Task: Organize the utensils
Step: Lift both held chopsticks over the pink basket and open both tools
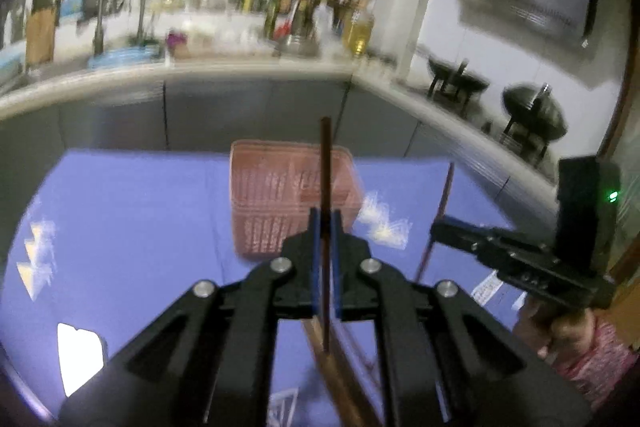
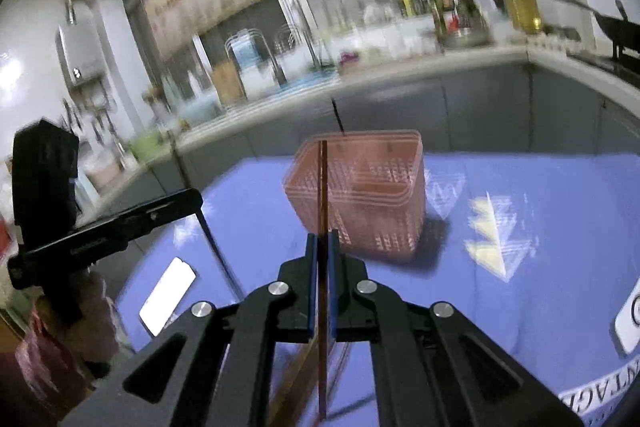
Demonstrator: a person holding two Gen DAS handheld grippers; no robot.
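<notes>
A pink slotted plastic utensil basket (image 1: pixel 280 199) stands on the blue tablecloth (image 1: pixel 132 227); it also shows in the right wrist view (image 2: pixel 368 195). My left gripper (image 1: pixel 325 223) is shut on a dark brown chopstick (image 1: pixel 325 163) held upright, in front of the basket. My right gripper (image 2: pixel 322 243) is shut on another brown chopstick (image 2: pixel 323 183), also upright before the basket. The right gripper shows in the left wrist view (image 1: pixel 472 239) with its chopstick (image 1: pixel 444 203). The left gripper shows in the right wrist view (image 2: pixel 168 207). More brown sticks (image 1: pixel 336 375) lie below the left gripper.
A white card (image 2: pixel 168 295) lies on the cloth at the left. A grey kitchen counter (image 1: pixel 240 71) with bottles and dishes runs behind the table. Black woks (image 1: pixel 536 115) sit on the stove at the right.
</notes>
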